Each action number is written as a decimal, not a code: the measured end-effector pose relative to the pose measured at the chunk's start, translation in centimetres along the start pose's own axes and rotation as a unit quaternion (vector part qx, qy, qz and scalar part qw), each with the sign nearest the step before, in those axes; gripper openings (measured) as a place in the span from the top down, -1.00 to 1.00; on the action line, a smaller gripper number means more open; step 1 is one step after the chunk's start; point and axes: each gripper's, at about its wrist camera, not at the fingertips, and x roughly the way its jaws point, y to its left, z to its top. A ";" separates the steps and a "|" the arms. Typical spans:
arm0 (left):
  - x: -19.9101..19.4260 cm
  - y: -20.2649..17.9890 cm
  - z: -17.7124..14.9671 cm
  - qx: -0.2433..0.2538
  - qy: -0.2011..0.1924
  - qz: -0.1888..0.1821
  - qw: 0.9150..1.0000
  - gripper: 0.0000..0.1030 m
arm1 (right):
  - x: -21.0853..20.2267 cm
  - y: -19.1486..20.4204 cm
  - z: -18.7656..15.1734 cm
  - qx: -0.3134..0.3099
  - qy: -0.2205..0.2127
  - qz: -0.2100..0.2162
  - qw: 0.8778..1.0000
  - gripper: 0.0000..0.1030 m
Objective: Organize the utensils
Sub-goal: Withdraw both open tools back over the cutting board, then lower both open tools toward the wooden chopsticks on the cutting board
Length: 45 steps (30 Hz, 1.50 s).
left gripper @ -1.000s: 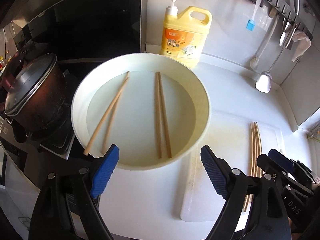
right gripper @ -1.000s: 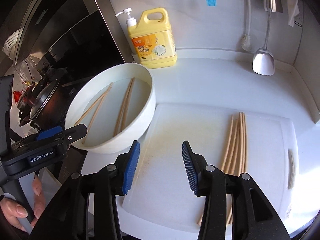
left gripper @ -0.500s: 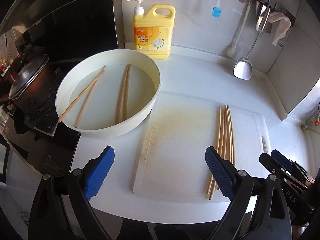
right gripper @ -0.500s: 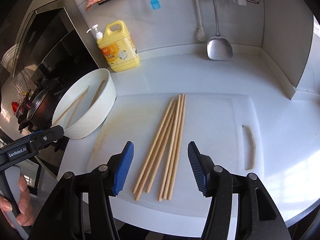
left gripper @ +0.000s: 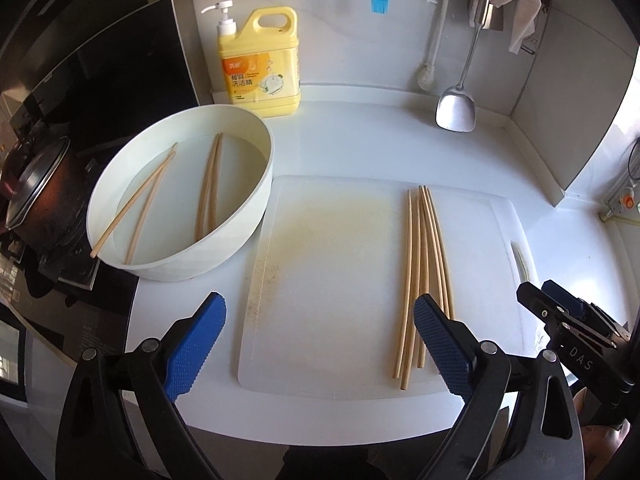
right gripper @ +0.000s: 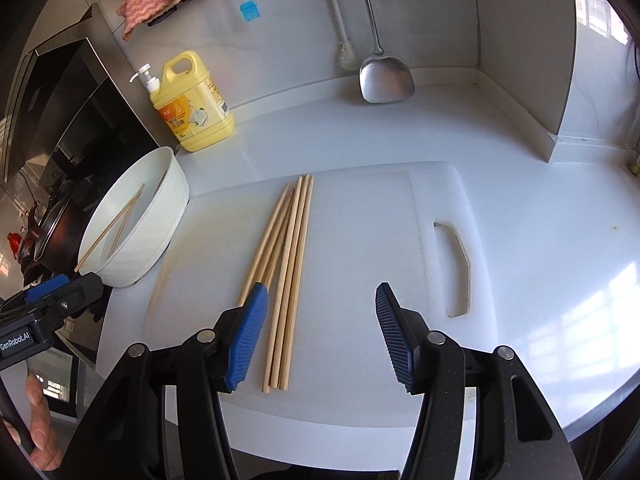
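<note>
Several wooden chopsticks (left gripper: 425, 256) lie side by side on the white cutting board (left gripper: 336, 280); they also show in the right wrist view (right gripper: 286, 264). Several more chopsticks (left gripper: 208, 188) lie in water in the white basin (left gripper: 240, 224) to the left. My left gripper (left gripper: 320, 344) is open and empty over the board's near edge. My right gripper (right gripper: 320, 332) is open and empty above the board, just right of the chopsticks' near ends.
A yellow detergent bottle (left gripper: 260, 64) stands behind the basin. A steel spatula (left gripper: 456, 108) and a brush hang on the back wall. A dark pot (left gripper: 32, 196) sits on the stove at left. The counter's front edge is close below both grippers.
Both grippers have pulled back and swung right, from over the basin to over the cutting board. The right gripper has opened wider. The chopsticks have not moved.
</note>
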 end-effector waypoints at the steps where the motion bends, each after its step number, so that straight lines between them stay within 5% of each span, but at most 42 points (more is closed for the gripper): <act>1: 0.3 -0.1 0.2 0.007 0.000 -0.004 1.000 -0.81 | -0.1 0.1 0.1 0.005 -0.004 -0.007 1.000 -0.05; 18: 4.7 1.0 0.3 0.064 -0.016 -0.048 0.997 -0.81 | 0.0 1.4 -1.0 0.038 -0.045 -0.073 0.996 -0.05; 45: 8.9 0.4 -3.4 -0.001 -0.060 -0.019 0.998 -0.81 | 7.2 0.9 -2.1 -0.013 -0.060 -0.053 0.997 -0.05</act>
